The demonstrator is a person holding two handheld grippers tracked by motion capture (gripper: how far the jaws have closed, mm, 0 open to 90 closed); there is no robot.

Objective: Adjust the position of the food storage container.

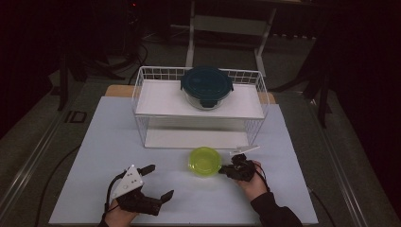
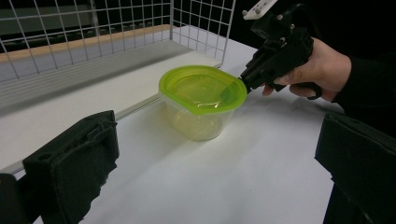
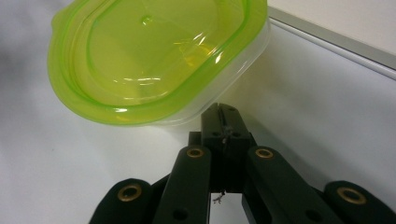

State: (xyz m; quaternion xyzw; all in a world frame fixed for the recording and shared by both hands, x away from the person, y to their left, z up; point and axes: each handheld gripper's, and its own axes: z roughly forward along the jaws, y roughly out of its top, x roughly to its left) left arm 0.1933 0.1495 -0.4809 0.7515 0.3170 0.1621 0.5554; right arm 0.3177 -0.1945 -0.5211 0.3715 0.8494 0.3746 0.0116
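On the surface (image 1: 118,142), before the wire rack (image 1: 142,94), the green-lidded container (image 1: 204,161) sits; the right claw (image 1: 223,170), pinched together, touches its rim, while the left claw (image 1: 158,182) gapes farther off.

Dark lab, test table (image 1: 118,142), cables (image 1: 137,52)

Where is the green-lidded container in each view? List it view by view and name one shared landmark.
High view: green-lidded container lies low of centre, before the wire rack.
Left gripper view: centre, at the right gripper.
Right gripper view: top left, above the closed fingers.
Shared landmark: the right gripper at its rim.
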